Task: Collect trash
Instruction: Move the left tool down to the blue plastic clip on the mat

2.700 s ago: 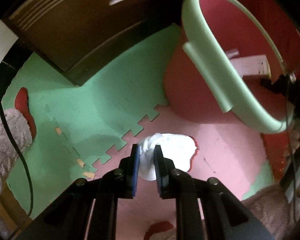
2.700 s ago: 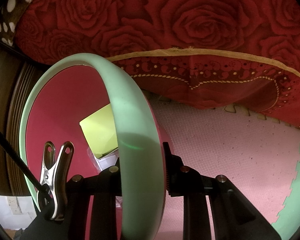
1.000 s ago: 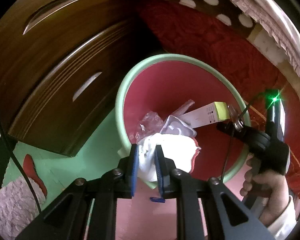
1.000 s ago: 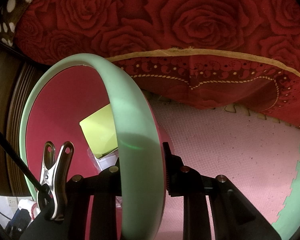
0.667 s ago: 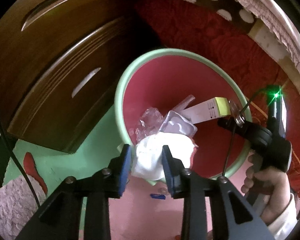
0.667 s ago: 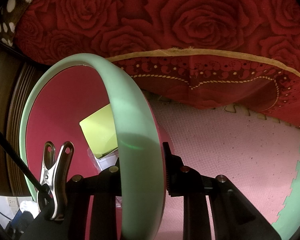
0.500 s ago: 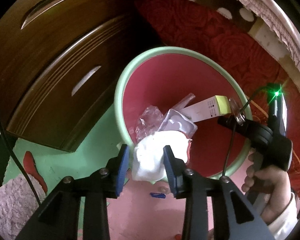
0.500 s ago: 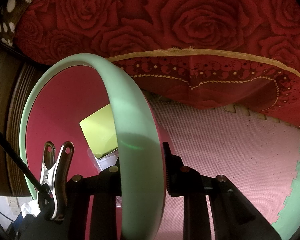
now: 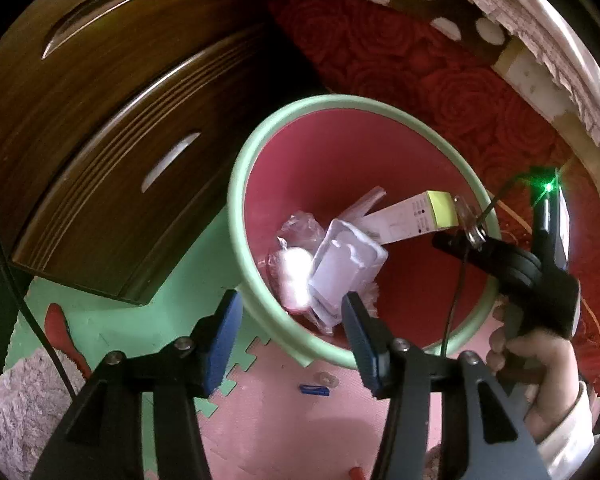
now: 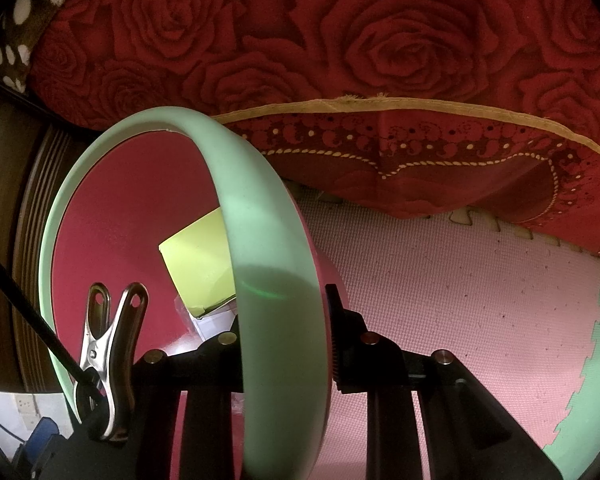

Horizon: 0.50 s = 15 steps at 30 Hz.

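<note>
A crumpled white wad (image 9: 294, 276) lies inside the bin (image 9: 260, 292), low on the left inner wall in the middle of the left wrist view, blurred and bright, just beside a clear plastic tray (image 9: 346, 268). Crinkled clear wrap (image 9: 300, 224) sits above it, and a long white carton with a yellow-green end (image 9: 420, 216) leans toward the right rim; the same yellow-green end (image 10: 204, 264) shows through the bin mouth at centre left of the right wrist view. The bin is pink inside with a pale green rim and stands on pink and green foam floor mats (image 9: 284, 408). The left gripper (image 9: 292, 336) hangs at the lower centre of its frame above the near rim, its jaws having just been opening; they now stand well apart, the blue pads (image 9: 222, 336) touching nothing and the wad lying beyond them. The right gripper (image 10: 284, 344), at the lower centre of its own frame, is closed tight on the green rim (image 10: 276, 280), one finger inside the bin and one outside. In the left wrist view it appears at the right edge, held by a hand (image 9: 540, 356) in a pale sleeve. A dark wooden drawer unit (image 9: 100, 140) fills the upper left, and a red rose-patterned cloth (image 10: 380, 60) hangs across the top behind the bin.
</note>
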### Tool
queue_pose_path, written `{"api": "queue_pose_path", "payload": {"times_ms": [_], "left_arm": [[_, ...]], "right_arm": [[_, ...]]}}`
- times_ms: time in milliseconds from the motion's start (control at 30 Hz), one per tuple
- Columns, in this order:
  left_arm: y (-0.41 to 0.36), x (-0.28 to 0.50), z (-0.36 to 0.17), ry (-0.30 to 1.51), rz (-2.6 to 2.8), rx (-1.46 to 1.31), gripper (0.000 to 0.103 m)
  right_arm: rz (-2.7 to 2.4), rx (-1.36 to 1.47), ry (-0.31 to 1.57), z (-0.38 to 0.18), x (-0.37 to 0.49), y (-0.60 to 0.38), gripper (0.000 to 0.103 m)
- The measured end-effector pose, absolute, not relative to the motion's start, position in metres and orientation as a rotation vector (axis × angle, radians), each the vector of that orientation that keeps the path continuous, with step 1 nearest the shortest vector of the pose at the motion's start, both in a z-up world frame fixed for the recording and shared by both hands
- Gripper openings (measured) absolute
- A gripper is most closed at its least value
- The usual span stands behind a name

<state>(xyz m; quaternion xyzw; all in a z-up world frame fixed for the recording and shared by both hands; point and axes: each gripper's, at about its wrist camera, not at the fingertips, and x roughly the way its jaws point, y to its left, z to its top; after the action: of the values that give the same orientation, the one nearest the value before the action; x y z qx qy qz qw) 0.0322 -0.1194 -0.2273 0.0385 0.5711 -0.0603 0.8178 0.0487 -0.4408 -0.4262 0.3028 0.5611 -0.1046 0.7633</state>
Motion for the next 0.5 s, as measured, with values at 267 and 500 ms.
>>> {"api": "queue_pose_path", "payload": {"times_ms": [267, 500], "left_arm": [[-0.109, 0.028, -0.230, 1.227, -0.119, 0.073, 0.055], [-0.078, 0.017, -0.235, 1.237, -0.052, 0.043, 0.054]], "right_arm": [[-0.228, 0.658, 1.220, -0.426, 0.049, -0.441, 0.025], [-0.227, 0.657, 1.221, -0.426, 0.049, -0.441, 0.025]]}}
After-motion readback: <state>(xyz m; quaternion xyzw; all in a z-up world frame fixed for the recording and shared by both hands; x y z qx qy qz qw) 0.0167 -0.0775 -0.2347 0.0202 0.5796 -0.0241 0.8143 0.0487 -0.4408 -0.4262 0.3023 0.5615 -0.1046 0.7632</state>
